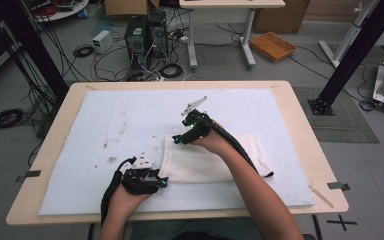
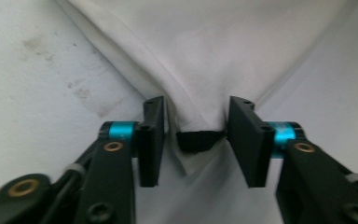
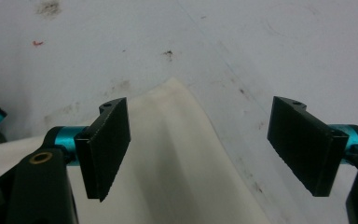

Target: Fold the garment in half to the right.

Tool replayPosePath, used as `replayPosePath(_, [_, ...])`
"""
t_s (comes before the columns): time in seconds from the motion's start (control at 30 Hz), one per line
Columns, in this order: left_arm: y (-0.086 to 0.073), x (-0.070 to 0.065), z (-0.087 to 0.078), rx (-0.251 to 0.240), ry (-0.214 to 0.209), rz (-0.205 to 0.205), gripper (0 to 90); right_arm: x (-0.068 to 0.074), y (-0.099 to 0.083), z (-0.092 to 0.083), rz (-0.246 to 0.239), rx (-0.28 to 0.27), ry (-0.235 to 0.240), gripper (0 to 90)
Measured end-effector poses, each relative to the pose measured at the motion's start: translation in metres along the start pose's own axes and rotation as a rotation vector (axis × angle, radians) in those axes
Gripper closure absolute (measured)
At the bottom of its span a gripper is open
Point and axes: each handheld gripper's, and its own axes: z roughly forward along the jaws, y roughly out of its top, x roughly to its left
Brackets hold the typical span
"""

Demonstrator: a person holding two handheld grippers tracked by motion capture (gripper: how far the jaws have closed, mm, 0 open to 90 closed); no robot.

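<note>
On the tabletop [image 1: 300,150], which is covered by a white padded sheet [image 1: 120,125], a folded white cloth [image 1: 215,160] is laid flat near the person's edge, slightly right of centre. The left gripper [image 1: 162,183] is held low at the cloth's near left corner. Seen from the left gripper view, a bunched corner of the cloth [image 2: 200,70] — with a small dark tag [image 2: 196,140] at its tip — lies between the two fingers [image 2: 151,140], which are parted; the left finger seems to brush the fabric, while the other finger is clear of it, so the corner is not clamped. The right gripper [image 1: 179,139] is held over the cloth's far left corner, with the person's forearm crossing the cloth. Seen from the right gripper view, its fingers [image 3: 107,144] are spread wide and released, and the pale pointed corner of the cloth [image 3: 177,149] is seen between and beneath them, untouched. Small dark stains are scattered on the sheet beside that corner.
</note>
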Motion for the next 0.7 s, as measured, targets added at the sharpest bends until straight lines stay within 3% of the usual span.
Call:
replayPosePath(0.07, [0.001, -0.001, 0.001, -0.004, -0.022, 0.012, 74.6, 0.001, 0.002, 0.010, 0.005, 0.006, -0.002, 21.6])
replayPosePath(0.13, [0.000, -0.002, 0.002, -0.012, -0.023, 0.017, 77.9, 0.002, 0.004, 0.020, 0.019, 0.015, 0.012, 23.0])
replayPosePath(0.23, [-0.001, 0.000, 0.002, -0.026, -0.038, 0.021, 79.5, 0.004, 0.007, 0.034, 0.019, 0.037, 0.020, 35.5])
replayPosePath(0.27, [-0.001, 0.001, 0.002, -0.028, -0.042, 0.022, 80.0, 0.006, 0.008, 0.038, 0.022, 0.046, 0.007, 47.0])
replayPosePath(0.3, [-0.001, 0.001, 0.002, -0.033, -0.048, 0.015, 80.3, 0.006, 0.008, 0.041, 0.014, 0.052, -0.008, 52.4])
replayPosePath(0.37, [0.000, 0.003, 0.002, -0.034, -0.061, 0.015, 80.6, 0.008, 0.008, 0.049, 0.005, 0.077, -0.016, 57.4])
replayPosePath(0.43, [0.000, 0.003, 0.000, -0.044, -0.067, 0.014, 80.7, 0.008, 0.008, 0.051, 0.008, 0.079, 0.018, 67.1])
replayPosePath(0.5, [0.000, 0.005, -0.001, -0.053, -0.077, 0.009, 80.7, 0.009, 0.009, 0.051, -0.009, 0.082, 0.017, 69.7])
replayPosePath(0.53, [0.000, 0.005, -0.002, -0.057, -0.079, 0.009, 80.7, 0.012, 0.011, 0.051, -0.025, 0.090, 0.031, 79.1])
replayPosePath(0.7, [-0.001, 0.007, -0.007, -0.080, -0.082, 0.002, 80.7, 0.018, 0.015, 0.052, -0.059, 0.097, 0.008, 87.8])
